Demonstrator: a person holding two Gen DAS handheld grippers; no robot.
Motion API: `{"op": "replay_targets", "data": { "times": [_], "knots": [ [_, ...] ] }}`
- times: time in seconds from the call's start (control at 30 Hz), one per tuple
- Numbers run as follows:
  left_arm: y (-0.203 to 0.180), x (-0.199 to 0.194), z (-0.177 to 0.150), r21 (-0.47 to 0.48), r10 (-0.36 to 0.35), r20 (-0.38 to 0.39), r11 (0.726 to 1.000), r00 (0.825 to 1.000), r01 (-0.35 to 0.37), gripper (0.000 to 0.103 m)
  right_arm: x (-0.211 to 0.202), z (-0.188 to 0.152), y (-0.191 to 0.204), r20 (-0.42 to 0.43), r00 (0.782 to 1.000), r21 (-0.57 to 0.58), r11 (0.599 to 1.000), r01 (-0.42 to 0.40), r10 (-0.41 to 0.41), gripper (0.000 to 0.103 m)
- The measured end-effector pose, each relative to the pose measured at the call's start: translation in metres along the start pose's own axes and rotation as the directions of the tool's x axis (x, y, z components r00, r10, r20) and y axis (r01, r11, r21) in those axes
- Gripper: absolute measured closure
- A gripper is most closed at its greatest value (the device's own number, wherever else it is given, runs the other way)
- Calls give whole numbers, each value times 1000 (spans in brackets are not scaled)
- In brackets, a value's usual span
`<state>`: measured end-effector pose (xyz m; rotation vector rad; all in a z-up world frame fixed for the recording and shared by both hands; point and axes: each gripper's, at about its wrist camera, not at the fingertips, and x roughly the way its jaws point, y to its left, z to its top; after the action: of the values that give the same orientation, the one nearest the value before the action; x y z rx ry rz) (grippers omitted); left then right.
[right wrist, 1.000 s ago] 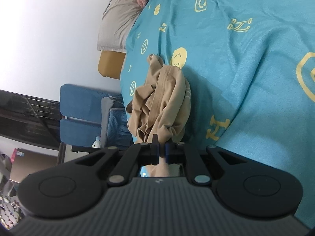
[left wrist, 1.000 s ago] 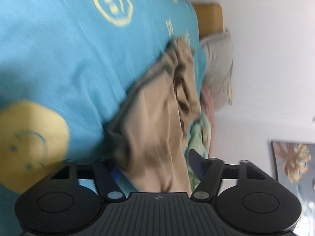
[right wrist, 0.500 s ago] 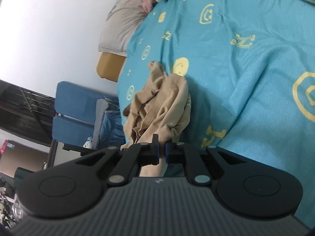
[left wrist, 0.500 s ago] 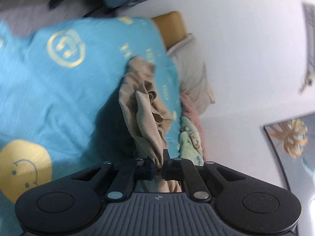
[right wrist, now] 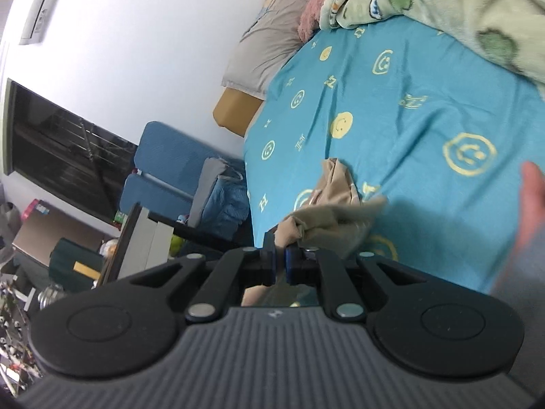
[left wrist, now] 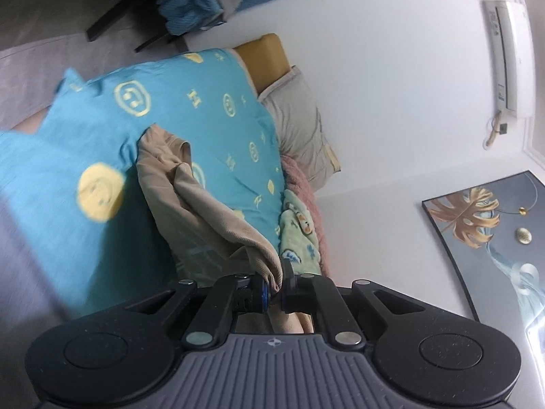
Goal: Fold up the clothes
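A tan garment (left wrist: 190,201) hangs crumpled above the turquoise bedsheet (left wrist: 68,204) with yellow smiley prints. My left gripper (left wrist: 274,288) is shut on one edge of it, the cloth bunched between the pads and trailing away toward the bed. In the right wrist view the same tan garment (right wrist: 327,214) is pinched by my right gripper (right wrist: 280,262), also shut, with folds spreading to the right. Both grippers hold it lifted over the sheet (right wrist: 425,129). Its lower part is hidden behind the gripper bodies.
A grey pillow (left wrist: 299,136), a pink blanket (left wrist: 303,187) and a green printed blanket (right wrist: 442,0) lie at the bed's head by the white wall. A blue chair (right wrist: 160,170) and cluttered shelves stand beside the bed. A blurred hand (right wrist: 531,197) shows at right.
My left gripper closed on the tan garment's edge, then both grippers rose and pulled back, lifting the garment off the sheet. More of the room and wall has come into view.
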<state>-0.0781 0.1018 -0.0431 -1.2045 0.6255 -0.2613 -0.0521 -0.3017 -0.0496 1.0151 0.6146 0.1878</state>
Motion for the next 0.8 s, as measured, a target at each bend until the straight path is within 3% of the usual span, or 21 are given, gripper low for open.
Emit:
{"op": "replay_targets", "data": {
  "times": [0.17,0.3,0.43,0.6,0.8],
  "knots": [
    [-11,16,20,-28,44,15,999,999,-44,96,37,23,12,-16,1000,5,1000,2,-2,95],
    [-22,62,58,-31,122,57,992,991,-120,94,96,50,32,-29,999,-37,999,36,-37,94],
    [-18,120,99,-26,223,74,975,972,-222,95,163,72,42,-38,993,-78,991,108,-111,94],
    [7,191,137,28,330,57,943,942,-332,94,235,86,21,-69,977,-87,977,194,-200,94],
    [37,234,153,115,375,50,919,926,-378,93,293,90,-7,-128,949,-114,955,274,-288,93]
  ]
}}
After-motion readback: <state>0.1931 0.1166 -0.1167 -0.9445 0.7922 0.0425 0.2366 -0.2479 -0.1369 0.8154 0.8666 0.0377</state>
